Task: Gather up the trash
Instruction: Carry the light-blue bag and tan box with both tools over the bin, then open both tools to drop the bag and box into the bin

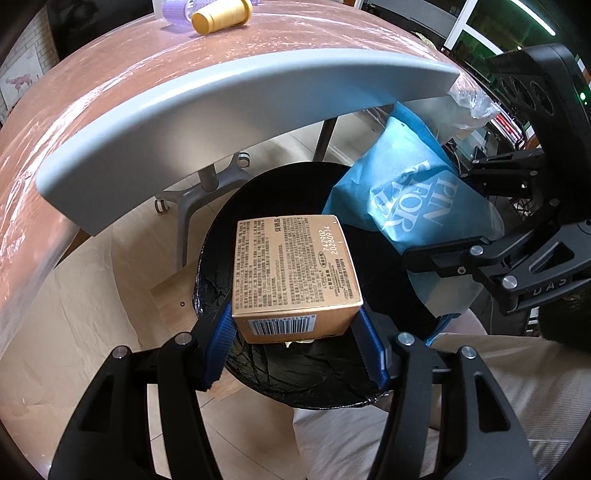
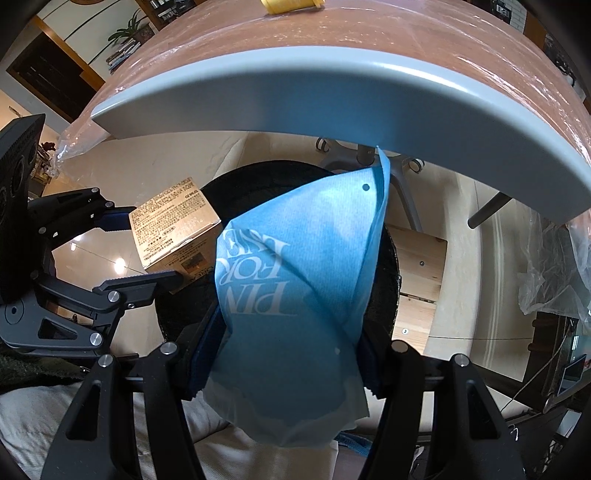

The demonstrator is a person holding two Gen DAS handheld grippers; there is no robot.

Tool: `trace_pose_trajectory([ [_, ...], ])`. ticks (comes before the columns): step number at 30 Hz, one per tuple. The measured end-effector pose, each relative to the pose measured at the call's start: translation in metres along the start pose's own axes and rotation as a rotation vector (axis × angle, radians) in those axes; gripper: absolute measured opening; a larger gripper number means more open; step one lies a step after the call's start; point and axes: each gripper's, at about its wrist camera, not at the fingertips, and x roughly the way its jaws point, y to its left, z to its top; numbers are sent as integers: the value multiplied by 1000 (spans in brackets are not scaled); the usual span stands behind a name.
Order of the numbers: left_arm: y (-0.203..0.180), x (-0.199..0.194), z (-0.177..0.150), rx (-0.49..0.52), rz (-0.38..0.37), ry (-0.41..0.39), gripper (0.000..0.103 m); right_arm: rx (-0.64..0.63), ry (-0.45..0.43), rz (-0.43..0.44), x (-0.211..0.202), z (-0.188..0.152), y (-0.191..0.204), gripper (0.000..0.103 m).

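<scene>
A gold cardboard box with small print and a barcode hangs over a round black-lined bin. My left gripper is shut on the box, its blue pads pressing on both sides. A blue paper bag with white lettering hangs over the same bin, with my right gripper shut on its lower part. In the left wrist view the right gripper and blue bag are at the right. The right wrist view has the left gripper and box at the left.
A grey-edged table covered in clear film juts over the far side of the bin. A yellow cup lies on its top. A wooden board sits under the bin. A person's light trousers are close below the grippers.
</scene>
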Motion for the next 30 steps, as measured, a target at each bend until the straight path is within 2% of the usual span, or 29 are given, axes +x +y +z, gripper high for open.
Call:
trace_pose_trajectory([
  [19,-2,10,4,3,20,18,60,-2,12,-22,3,2,1,62],
  [23,-1,11,4,-5,-3,14,60,1,6,-24,2,3,1,64],
  [24,0,9,4,-11,-25,0,67,7,-6,-28,0,3,1,65],
  [25,1,7,4,-16,-36,-13,81,12,-12,-20,-2,3,1,66],
  [26,1,3,4,-23,-45,-39,86,19,-18,-11,-4,3,1,67],
  [27,1,0,4,-29,-51,-52,87,25,-24,-10,-6,3,0,73],
  [30,2,-7,3,-41,-72,-60,87,31,-50,-17,-19,0,-2,75],
])
